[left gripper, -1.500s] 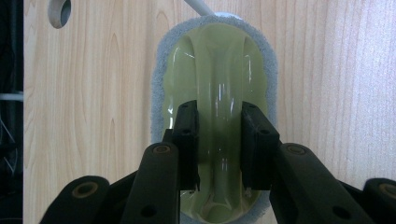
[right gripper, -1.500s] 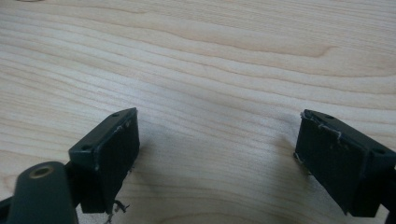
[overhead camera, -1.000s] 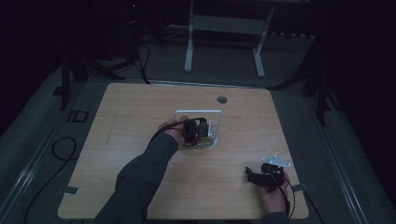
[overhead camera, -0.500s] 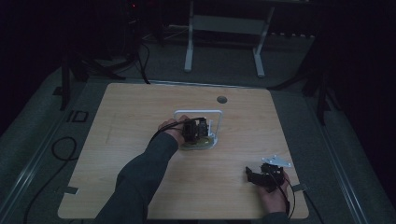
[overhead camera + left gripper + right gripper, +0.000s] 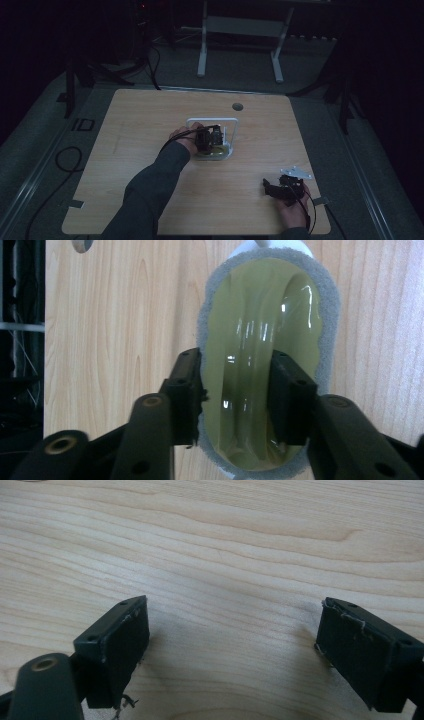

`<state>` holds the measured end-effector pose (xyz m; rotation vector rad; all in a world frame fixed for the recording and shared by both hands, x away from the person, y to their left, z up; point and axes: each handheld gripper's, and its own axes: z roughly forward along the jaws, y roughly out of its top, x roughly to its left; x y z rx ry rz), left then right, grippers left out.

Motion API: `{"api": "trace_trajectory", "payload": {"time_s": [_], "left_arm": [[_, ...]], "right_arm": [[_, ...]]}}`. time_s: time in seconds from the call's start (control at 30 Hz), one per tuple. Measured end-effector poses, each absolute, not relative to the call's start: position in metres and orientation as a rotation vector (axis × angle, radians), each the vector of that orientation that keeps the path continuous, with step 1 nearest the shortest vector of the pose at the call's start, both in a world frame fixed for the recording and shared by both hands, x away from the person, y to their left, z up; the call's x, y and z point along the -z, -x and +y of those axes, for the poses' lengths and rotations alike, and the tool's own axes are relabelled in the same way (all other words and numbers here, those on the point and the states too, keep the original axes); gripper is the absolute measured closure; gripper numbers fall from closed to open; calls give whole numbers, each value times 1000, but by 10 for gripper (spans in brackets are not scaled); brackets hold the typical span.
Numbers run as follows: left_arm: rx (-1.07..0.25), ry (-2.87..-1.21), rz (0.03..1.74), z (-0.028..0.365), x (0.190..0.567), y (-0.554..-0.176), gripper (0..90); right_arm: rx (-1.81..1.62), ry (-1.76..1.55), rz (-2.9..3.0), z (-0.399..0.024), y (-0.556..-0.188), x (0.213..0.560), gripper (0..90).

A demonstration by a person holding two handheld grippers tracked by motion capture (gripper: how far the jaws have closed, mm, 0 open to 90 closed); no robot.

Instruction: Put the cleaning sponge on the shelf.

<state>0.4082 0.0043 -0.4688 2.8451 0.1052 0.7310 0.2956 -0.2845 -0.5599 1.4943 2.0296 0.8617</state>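
An oval thing point(image 5: 260, 340) with a glossy yellow-green inside and a fuzzy grey rim lies on the wooden table, at a white wire frame point(image 5: 235, 131). In the high view it is a pale oval point(image 5: 216, 154) under my left gripper point(image 5: 210, 141). That left gripper point(image 5: 235, 360) points down over it, and its jaws have just been opening. One jaw stands just outside the grey rim, the other over the yellow-green inside, with the rim's edge between them. My right gripper point(image 5: 235, 607) is open, nothing between its jaws, low over bare wood near the table's front right point(image 5: 267, 189).
The table point(image 5: 150, 130) has a round hole point(image 5: 237, 106) near its back edge. Cables trail on the grey floor at the left point(image 5: 65, 160). A white stand point(image 5: 240, 25) is on the floor behind the table. The room around is dark.
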Motion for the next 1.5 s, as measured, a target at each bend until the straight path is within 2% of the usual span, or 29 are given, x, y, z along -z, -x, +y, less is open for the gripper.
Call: {"api": "trace_trajectory", "payload": {"time_s": [0.17, 0.87, 1.5], "left_arm": [[-715, -2845, 122, 5, 467, -407, 540], [-631, -2811, 197, 16, 449, -397, 544], [-369, -2702, 350, 51, 428, -389, 562]], "right_arm": [[-861, -1494, 2030, -285, -296, 560, 131], [-862, -1494, 2030, -285, -296, 560, 131], [-862, -1494, 2028, -284, -295, 560, 131]]}}
